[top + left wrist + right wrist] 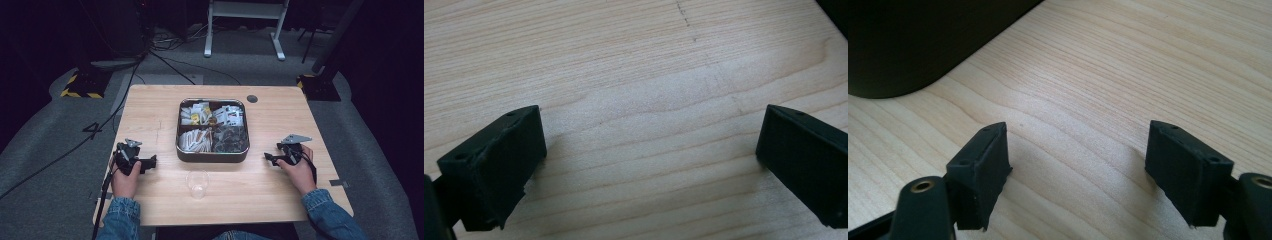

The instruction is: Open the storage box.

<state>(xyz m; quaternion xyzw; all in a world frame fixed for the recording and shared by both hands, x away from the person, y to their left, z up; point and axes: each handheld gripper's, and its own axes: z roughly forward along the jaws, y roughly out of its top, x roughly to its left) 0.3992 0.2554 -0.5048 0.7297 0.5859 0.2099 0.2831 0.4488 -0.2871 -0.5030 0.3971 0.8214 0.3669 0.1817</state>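
On the counter [150,105] we rest both tools, left tool [150,162] and right tool [270,159], jaws apart and holding nothing, either side of the compartmented tin [212,156] of sachets. The clear plastic cup [197,184] stands just near of the tin, between our hands. It looks light, so a careless sweep inward could topple it.
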